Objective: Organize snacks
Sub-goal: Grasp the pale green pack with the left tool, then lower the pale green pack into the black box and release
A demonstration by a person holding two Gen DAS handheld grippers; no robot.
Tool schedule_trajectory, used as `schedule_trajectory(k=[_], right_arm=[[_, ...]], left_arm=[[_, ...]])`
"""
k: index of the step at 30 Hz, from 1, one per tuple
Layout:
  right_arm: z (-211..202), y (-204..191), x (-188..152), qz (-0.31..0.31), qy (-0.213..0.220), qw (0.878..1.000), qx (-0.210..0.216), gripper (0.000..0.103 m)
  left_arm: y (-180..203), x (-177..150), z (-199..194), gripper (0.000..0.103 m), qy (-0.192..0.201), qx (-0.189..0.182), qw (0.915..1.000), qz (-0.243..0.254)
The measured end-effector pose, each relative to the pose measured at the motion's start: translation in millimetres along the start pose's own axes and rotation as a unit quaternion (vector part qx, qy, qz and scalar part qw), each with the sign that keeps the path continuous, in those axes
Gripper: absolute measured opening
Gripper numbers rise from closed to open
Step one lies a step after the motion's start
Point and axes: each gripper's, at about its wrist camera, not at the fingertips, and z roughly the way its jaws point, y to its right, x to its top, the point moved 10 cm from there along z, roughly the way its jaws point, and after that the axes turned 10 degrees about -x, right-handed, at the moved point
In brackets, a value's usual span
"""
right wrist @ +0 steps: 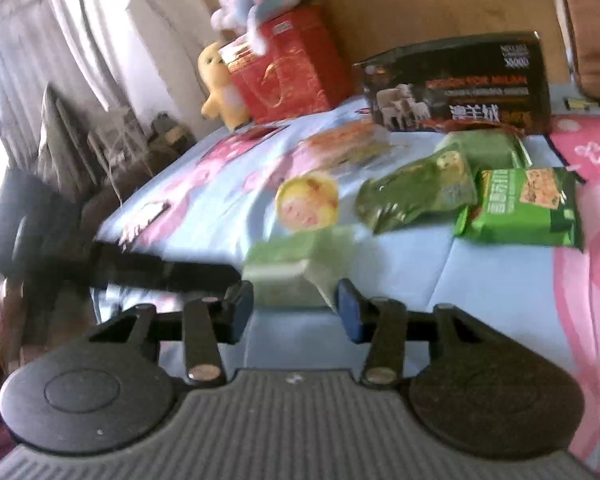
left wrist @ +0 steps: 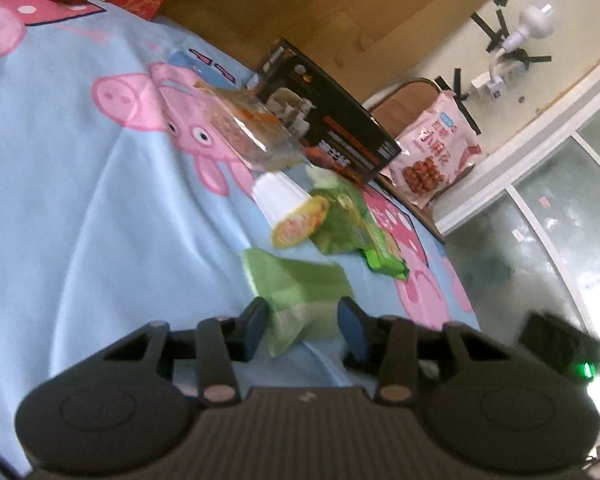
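Your left hand-held gripper (left wrist: 306, 318) stands wide, its blue pads either side of a pale green snack packet (left wrist: 296, 280) lying on the bed (left wrist: 80, 200), though blur hides whether they touch it. Your right hand-held gripper (right wrist: 296, 300) is likewise spread wide around that same green packet (right wrist: 300, 260). Left to right beyond it lie a yellow-lidded cup (right wrist: 307, 200) on its side, a dark green pouch (right wrist: 416, 196) and a bright green packet (right wrist: 524, 208), with a black box (right wrist: 460, 84) standing at the far side.

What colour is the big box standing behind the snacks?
Black box with orange and white lettering; clearest in the right wrist view.
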Motion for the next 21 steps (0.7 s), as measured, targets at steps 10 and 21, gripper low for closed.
schedule_trajectory(k=[10, 21], right_arm=[[9, -2, -1, -0.100, 0.009, 0.992, -0.072, 0.069], [1, -20, 14, -0.141, 0.070, 0.980, -0.121, 0.046]], left_arm=[[4, 12, 7, 0.050, -0.011, 0.009, 0.9995, 0.030], [33, 28, 0, 0.029, 0.014, -0.008, 0.9971, 0.074]])
